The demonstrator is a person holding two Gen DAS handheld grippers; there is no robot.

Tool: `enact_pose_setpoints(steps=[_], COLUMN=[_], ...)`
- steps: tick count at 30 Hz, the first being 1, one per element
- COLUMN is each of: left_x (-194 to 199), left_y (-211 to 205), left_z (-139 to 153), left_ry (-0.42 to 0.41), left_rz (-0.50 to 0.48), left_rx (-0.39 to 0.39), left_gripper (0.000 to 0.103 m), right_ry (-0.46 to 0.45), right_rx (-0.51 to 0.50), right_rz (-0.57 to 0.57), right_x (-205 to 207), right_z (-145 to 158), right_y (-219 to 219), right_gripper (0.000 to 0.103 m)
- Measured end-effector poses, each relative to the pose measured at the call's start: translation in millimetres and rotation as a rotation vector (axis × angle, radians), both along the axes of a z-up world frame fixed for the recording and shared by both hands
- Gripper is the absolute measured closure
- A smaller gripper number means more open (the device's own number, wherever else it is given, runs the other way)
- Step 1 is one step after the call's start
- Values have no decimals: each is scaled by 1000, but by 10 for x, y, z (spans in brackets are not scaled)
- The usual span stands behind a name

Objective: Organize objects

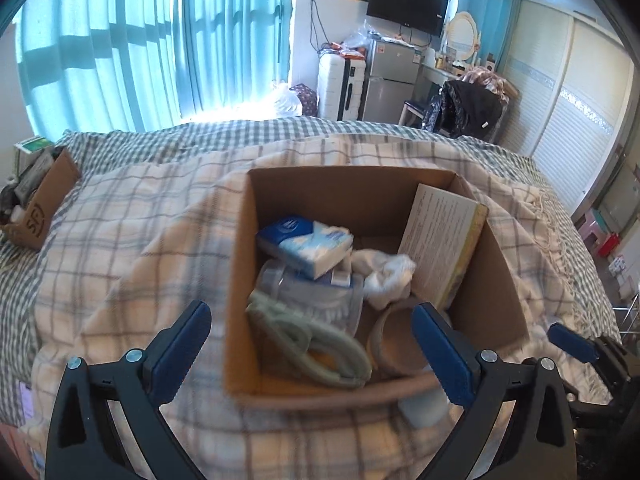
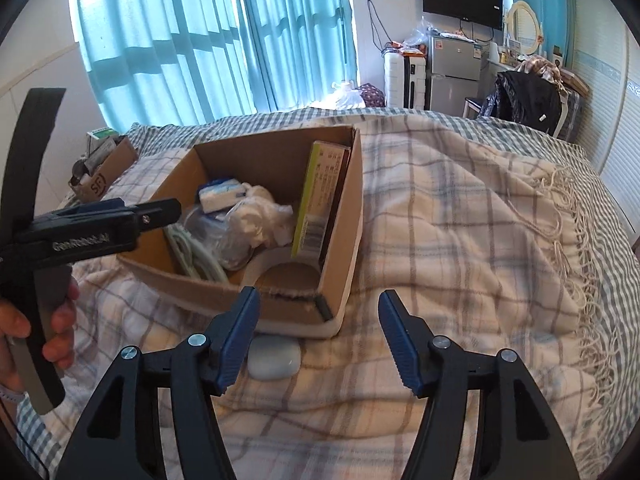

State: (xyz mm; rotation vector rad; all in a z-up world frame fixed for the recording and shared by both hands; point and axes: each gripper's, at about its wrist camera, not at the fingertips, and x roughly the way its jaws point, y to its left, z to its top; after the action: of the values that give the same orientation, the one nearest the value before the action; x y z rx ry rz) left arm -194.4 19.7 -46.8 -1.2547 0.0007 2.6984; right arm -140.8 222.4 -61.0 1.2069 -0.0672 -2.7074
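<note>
An open cardboard box (image 1: 240, 320) (image 2: 344, 240) sits on a plaid blanket on the bed. It holds a blue-white tissue pack (image 1: 306, 245) (image 2: 222, 194), crumpled white cloth (image 1: 388, 276) (image 2: 260, 216), a pale green cable (image 1: 316, 348) (image 2: 196, 258), a tape roll (image 1: 394, 344) (image 2: 286, 276) and a book (image 1: 440, 244) (image 2: 320, 200) leaning on its wall. A small pale grey case (image 2: 274, 358) (image 1: 424, 410) lies on the blanket at the box's near side. My left gripper (image 1: 310, 350) is open over the box's near edge. My right gripper (image 2: 320, 344) is open just above the blanket, the case by its left finger.
A second, smaller cardboard box (image 1: 44, 200) (image 2: 106, 178) with packets stands at the bed's far left. The blanket (image 2: 460, 220) spreads wide to the right, with a fringe (image 2: 572, 216). Beyond the bed are blue curtains, a suitcase, a fridge (image 1: 390, 80) and a chair with dark clothes.
</note>
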Motion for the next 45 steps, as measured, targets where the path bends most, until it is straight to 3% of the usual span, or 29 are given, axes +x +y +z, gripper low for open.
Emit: enact_pose_setpoints(steps=[8, 12, 16, 28, 34, 39, 45], left_x=[579, 700, 666, 525, 501, 548, 672], left_y=[-381, -504, -588, -596, -648, -686, -567], left_z=[21, -187, -521, -1193, -1307, -1327, -1337], left_ry=[81, 65, 11, -119, -140, -138, -147], left_rz=[71, 97, 106, 107, 106, 103, 94], left_rx=[-27, -73, -58, -35, -5, 16, -53], left_gripper=[0, 0, 0, 0, 0, 0, 0], right_ry=[-64, -151, -225, -258, -284, -283, -264], right_rx=[86, 102, 174, 231, 317, 323, 376], right_rz=[55, 106, 131, 115, 126, 130, 153], right_x=[126, -3, -113, -247, -281, -267, -151], right_z=[-260, -474, -737, -987, -1128, -1105, -1036], right_y=[-285, -449, -595, -714, -852, -869, -940], right_gripper=[39, 39, 39, 39, 40, 49, 49])
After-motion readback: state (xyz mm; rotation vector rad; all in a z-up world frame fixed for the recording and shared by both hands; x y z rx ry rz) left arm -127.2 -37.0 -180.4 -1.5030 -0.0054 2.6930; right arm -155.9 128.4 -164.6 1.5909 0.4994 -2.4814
